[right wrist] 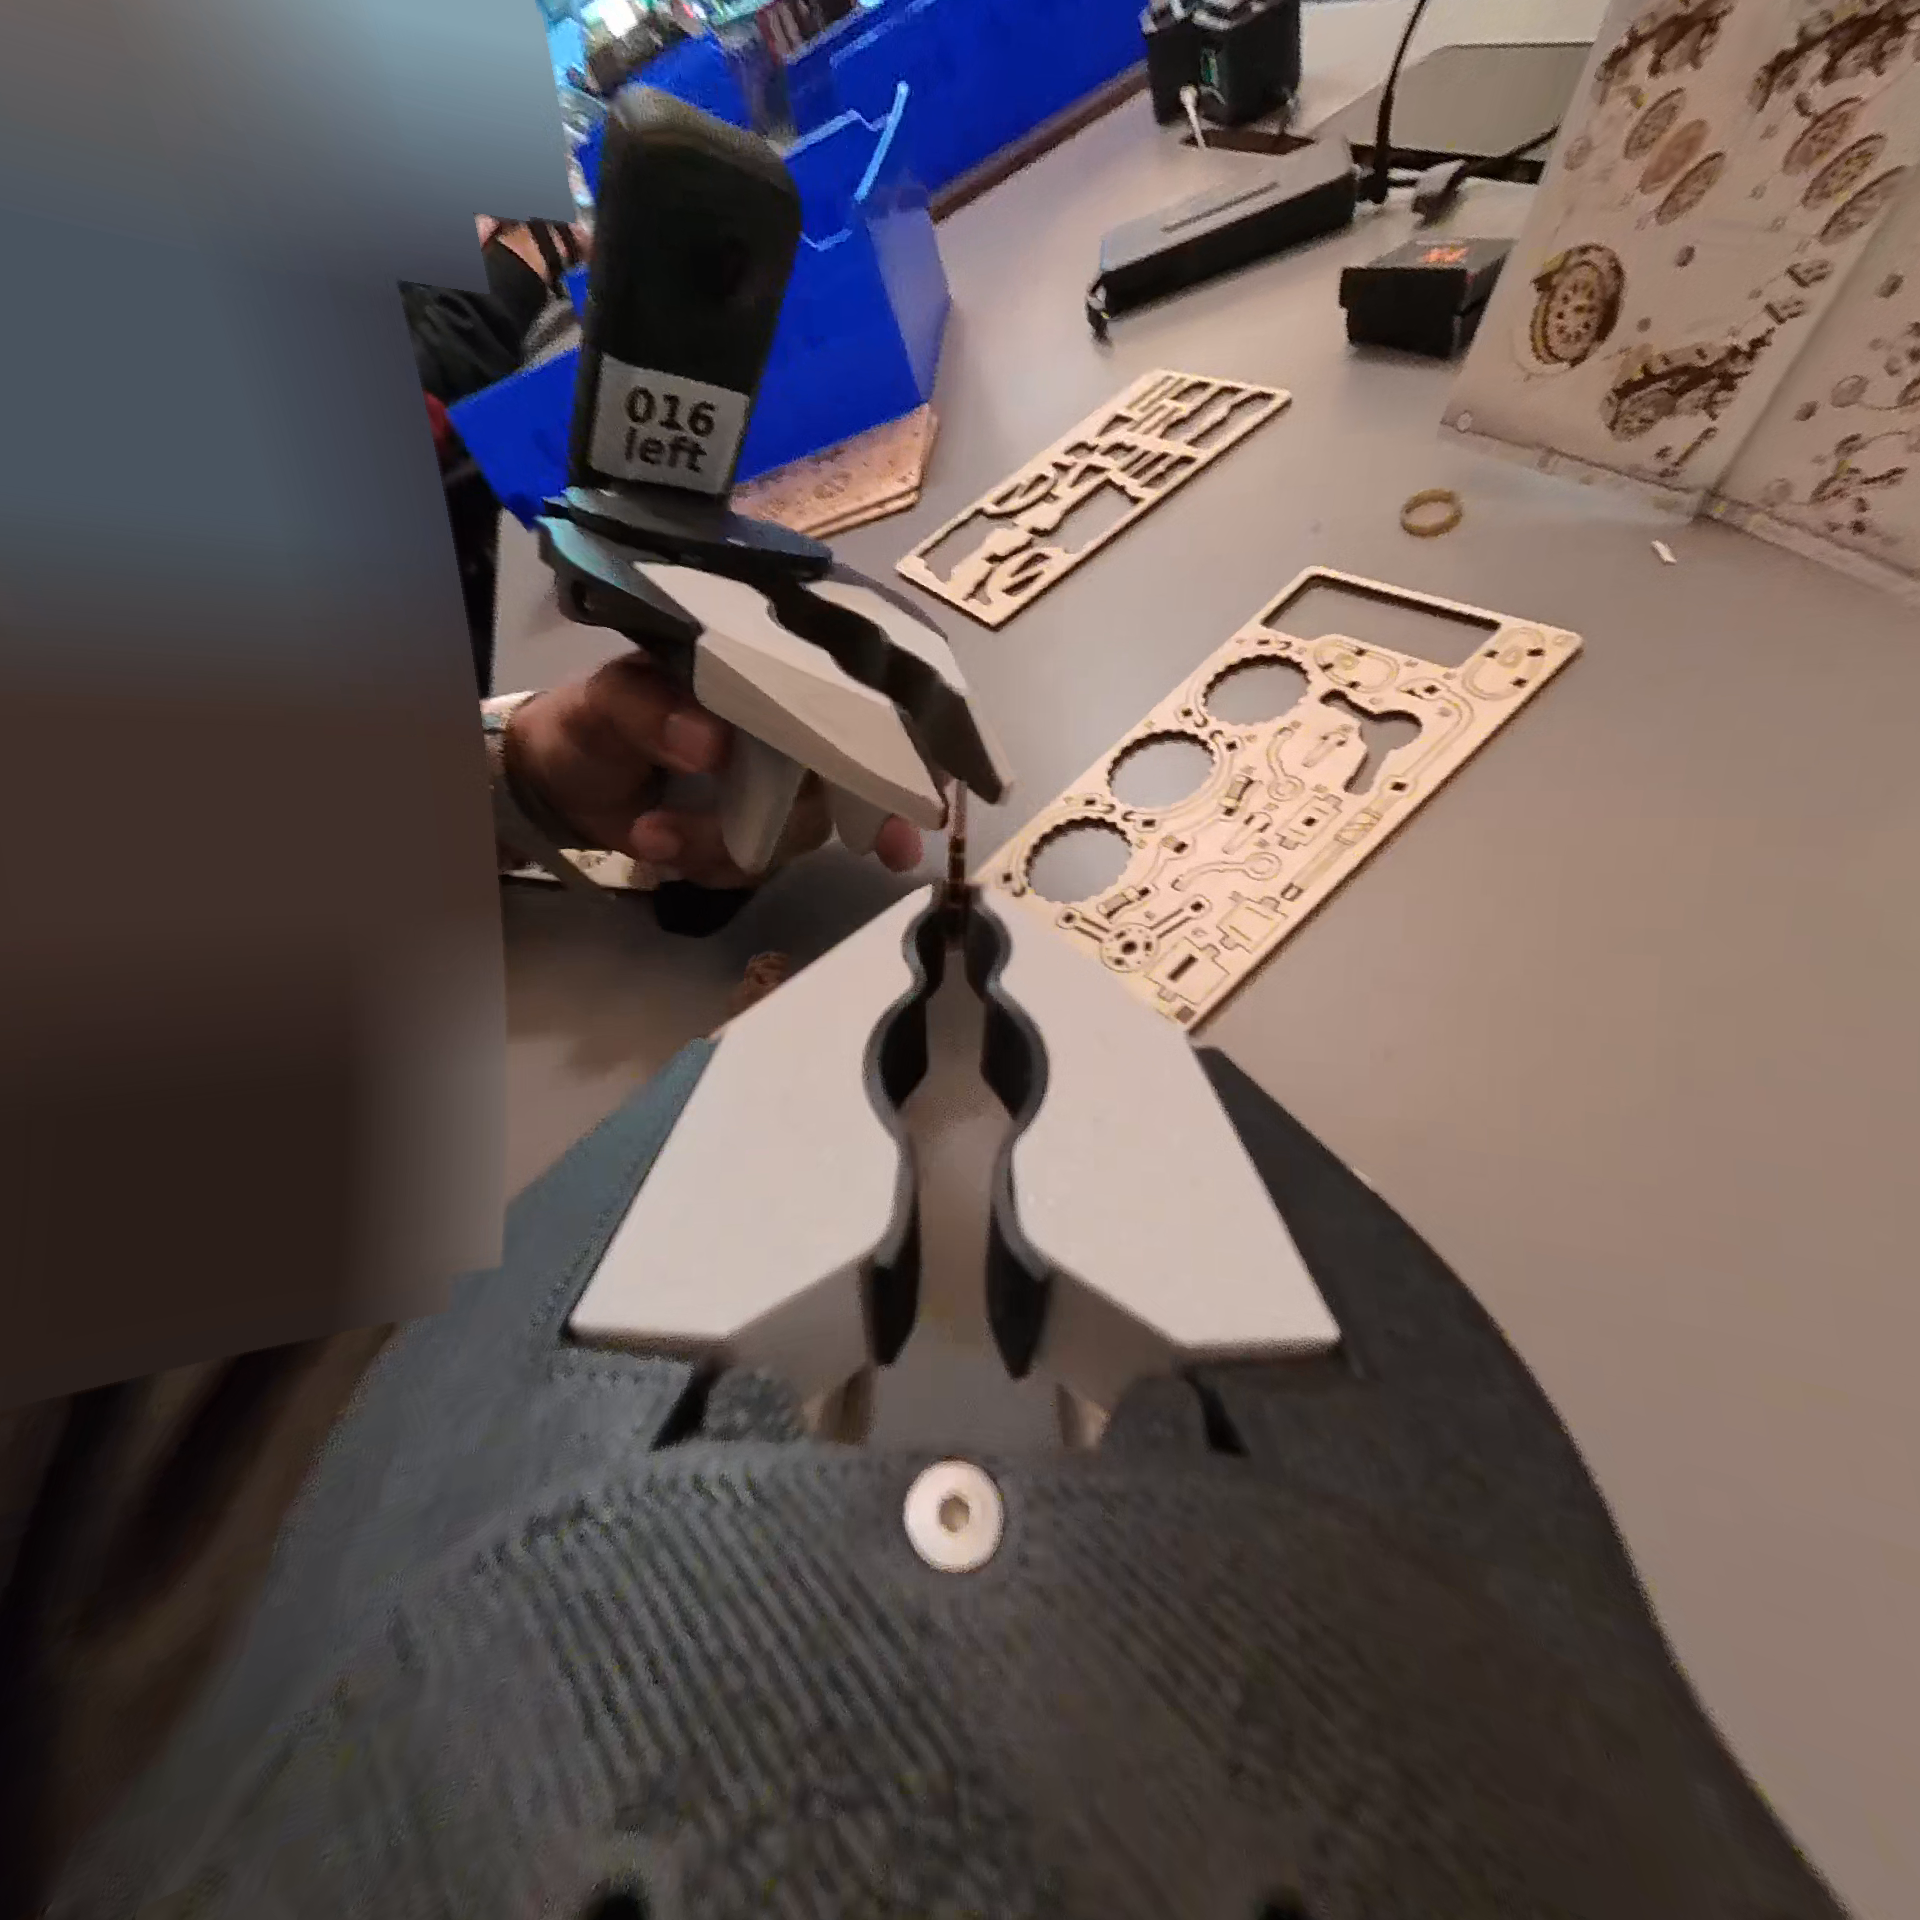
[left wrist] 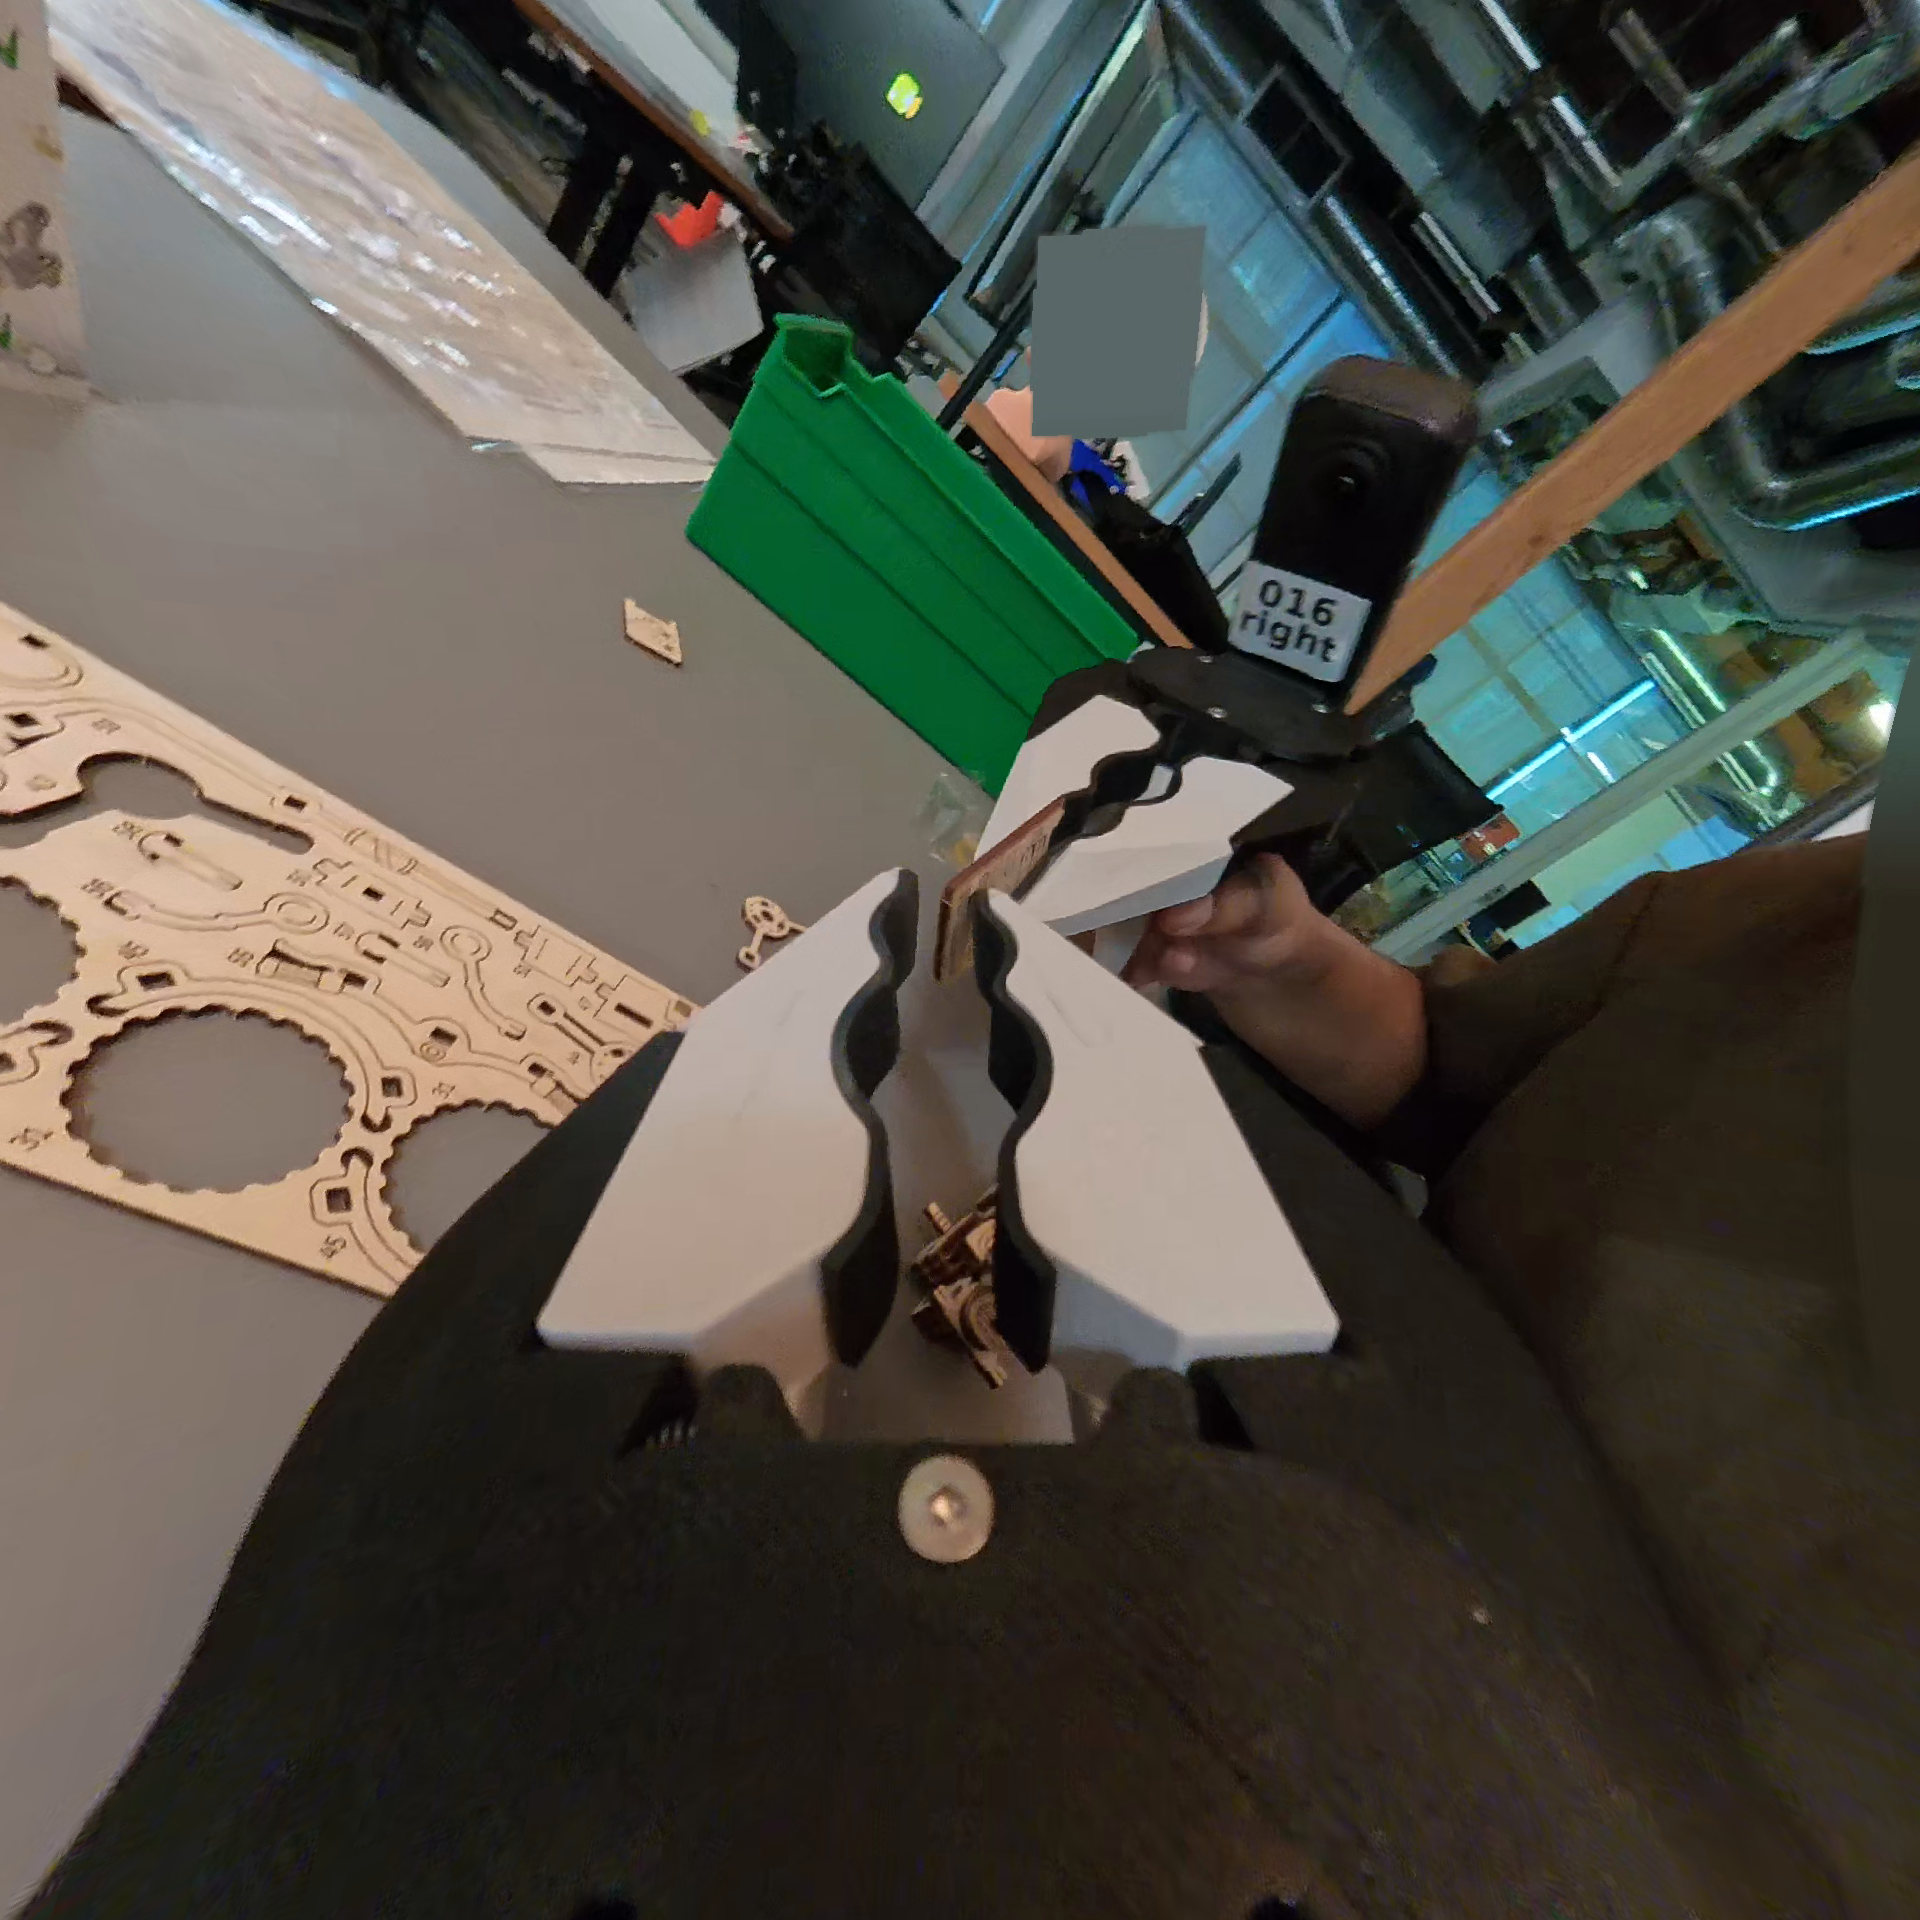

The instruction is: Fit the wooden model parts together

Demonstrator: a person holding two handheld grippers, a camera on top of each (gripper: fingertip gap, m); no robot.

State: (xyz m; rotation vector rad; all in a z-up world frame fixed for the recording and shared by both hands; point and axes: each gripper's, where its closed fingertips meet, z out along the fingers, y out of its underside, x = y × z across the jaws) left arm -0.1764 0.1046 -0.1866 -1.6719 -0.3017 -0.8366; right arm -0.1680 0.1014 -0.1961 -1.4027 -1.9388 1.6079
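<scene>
My left gripper (left wrist: 945,920) is closed to a narrow gap around the lower end of a flat brown wooden part (left wrist: 958,940). A small wooden assembly (left wrist: 961,1288) sits deeper between its fingers, against the right pad. My right gripper (left wrist: 1081,821) comes in from the upper right and is shut on the other end of the wooden part. In the right wrist view the part (right wrist: 957,862) shows edge-on as a thin strip. It runs from the left gripper (right wrist: 961,795) down into the shut right gripper (right wrist: 951,920). Both are held above the grey table (left wrist: 468,675).
A laser-cut plywood sheet (left wrist: 260,987) (right wrist: 1299,810) lies flat to the left, with a second sheet (right wrist: 1091,499) beyond it. Loose wooden pieces (left wrist: 652,631) (left wrist: 767,928) and a ring (right wrist: 1432,511) lie about. A green bin (left wrist: 904,582), blue bins (right wrist: 862,291) and an instruction sheet (right wrist: 1714,260) stand nearby. Left and right tips are no more than a few centimetres apart.
</scene>
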